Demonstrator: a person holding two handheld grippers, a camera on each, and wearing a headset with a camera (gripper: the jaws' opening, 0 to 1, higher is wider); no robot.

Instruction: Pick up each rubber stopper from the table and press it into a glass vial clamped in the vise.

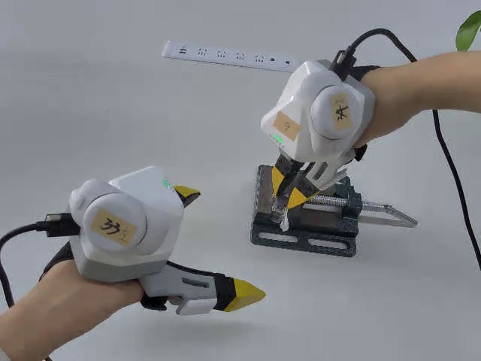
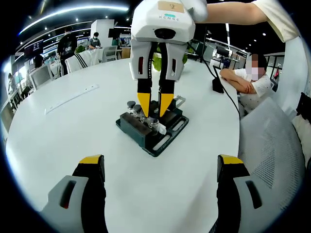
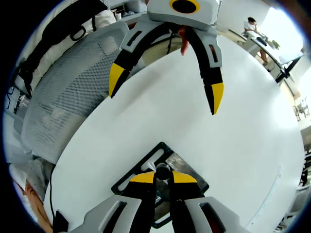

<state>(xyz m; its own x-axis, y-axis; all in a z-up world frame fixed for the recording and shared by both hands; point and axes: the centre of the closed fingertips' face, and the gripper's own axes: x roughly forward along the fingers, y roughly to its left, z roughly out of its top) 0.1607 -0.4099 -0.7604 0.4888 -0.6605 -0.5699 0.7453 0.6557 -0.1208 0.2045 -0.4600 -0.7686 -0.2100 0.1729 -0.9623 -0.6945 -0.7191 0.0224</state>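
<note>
1. Left gripper point(image 1: 218, 244), at the lower left of the head view, hangs over the desk with its jaws spread wide and nothing between them. It is well apart from the vise.
2. White desk point(image 1: 113, 120) spans the whole frame and carries the vise right of centre.
3. Right gripper point(image 1: 288, 192), upper right of centre, points down onto the vise with its jaws drawn almost together. It is by far the nearer of the two to the work.
4. Dark vise point(image 1: 301, 237) clamps a short row of glass vials upright. In the left gripper view, those at the row's left end point(image 2: 131, 105) look dark-capped.
5. Target vial point(image 1: 282, 219) stands directly beneath the right gripper's tips, its long axis upright and roughly in line with the jaws.
6. Rubber stopper point(image 3: 163, 171), a small dark round at the bottom centre of the right gripper view, sits between the two yellow tips and appears pinched by them at the vial's mouth. How deep it is seated cannot be told. The press should probably run straight down the vial's axis, since sideways drift could cock the stopper.
</note>
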